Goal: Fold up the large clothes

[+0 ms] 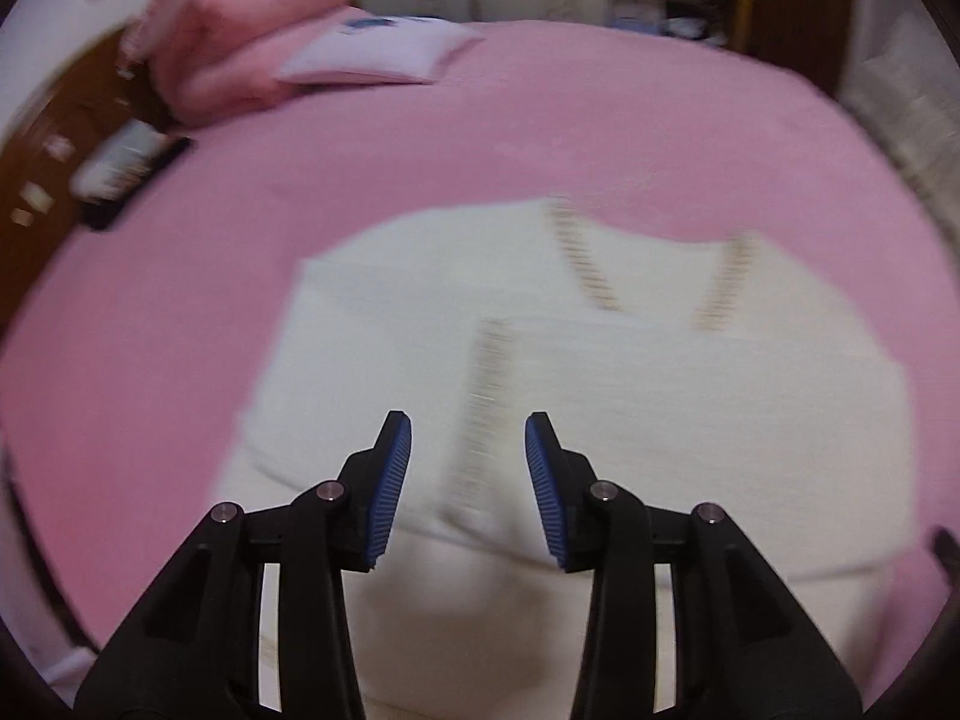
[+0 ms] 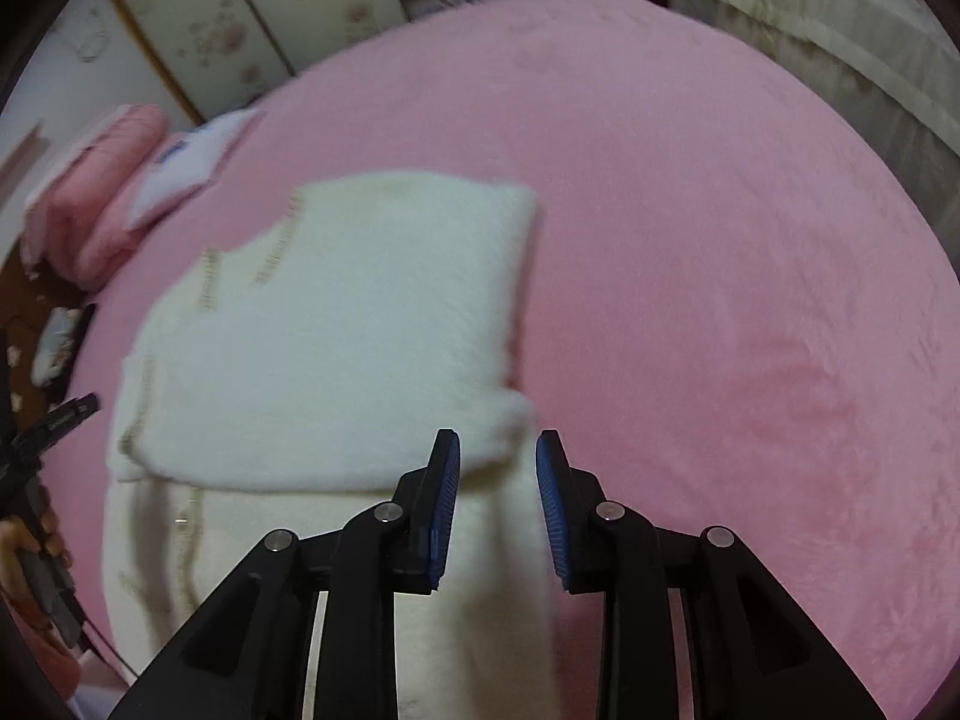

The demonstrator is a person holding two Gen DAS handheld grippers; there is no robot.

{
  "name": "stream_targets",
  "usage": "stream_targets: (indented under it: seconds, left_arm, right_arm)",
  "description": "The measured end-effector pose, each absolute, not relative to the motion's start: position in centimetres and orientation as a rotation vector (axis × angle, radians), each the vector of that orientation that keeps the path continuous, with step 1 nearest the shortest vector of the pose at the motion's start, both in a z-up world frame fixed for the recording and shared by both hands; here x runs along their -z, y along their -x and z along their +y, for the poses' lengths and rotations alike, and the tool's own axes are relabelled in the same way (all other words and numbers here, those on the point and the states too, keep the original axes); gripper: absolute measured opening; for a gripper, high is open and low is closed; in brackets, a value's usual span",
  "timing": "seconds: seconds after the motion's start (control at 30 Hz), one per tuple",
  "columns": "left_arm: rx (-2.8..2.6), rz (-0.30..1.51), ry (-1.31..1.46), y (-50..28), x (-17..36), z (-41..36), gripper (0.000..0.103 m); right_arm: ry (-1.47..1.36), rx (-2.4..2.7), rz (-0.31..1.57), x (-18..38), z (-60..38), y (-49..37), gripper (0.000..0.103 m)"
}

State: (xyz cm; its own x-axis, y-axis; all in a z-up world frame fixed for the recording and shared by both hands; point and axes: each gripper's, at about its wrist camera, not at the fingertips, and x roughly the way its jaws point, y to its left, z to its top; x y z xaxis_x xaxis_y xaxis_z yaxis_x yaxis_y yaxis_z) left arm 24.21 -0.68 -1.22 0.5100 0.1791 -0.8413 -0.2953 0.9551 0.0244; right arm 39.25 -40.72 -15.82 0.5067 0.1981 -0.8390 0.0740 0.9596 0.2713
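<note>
Black arms and ribbed blue pads fill the bottom of both views. The left gripper (image 1: 468, 429) hangs released above the cream garment (image 1: 600, 372), its jaws parted with nothing between them, and a beige-trimmed band of the cloth runs up the gap beneath. The right gripper (image 2: 498, 447) is likewise released, jaws apart and empty, poised over the garment's near right corner (image 2: 336, 324) where the fluffy edge meets the sheet. At the left rim of the right wrist view a hand (image 2: 27, 546) grips the handle of the other tool.

The garment lies spread on a bed, on a pink sheet (image 1: 600, 120), partly folded: an upper layer lies doubled over a lower one, and the lower layer reaches toward the cameras. Two slanting trimmed strips mark a V-shaped neckline (image 1: 660, 276) on its far half. Both views are smeared by motion, so finer detail of the knit cannot be told.

Beyond the garment, well apart from it, a small pale pillow (image 1: 378, 54) with a blue print rests against a folded pink blanket (image 1: 240, 42) at the far left corner of the bed. A dark flat object (image 1: 129, 177) sits at the bed's left edge beside a brown wooden frame. Farther still stand flowered cupboard doors (image 2: 240, 18), and pale bedding (image 2: 840, 18) shows at the right.
</note>
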Motion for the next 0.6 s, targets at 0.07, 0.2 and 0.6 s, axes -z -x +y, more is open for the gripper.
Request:
stream_targets:
  seconds: [0.07,0.2,0.6]
  left_arm:
    - [-0.167,1.036,0.206,-24.1,1.9,-2.2,0.034]
    - [-0.072,1.136,0.239,-25.2,5.0,-5.9,0.016]
    - [-0.327,1.247,0.092,-27.1,10.5,-2.9,0.015]
  right_arm:
    - [-0.343,-0.169,1.024,15.4,-40.3,-39.2,0.025]
    - [-0.426,-0.301,1.08,18.0,-38.4,-39.5,0.01]
    - [-0.278,-0.178,1.175,22.8,-45.2,-39.0,0.003]
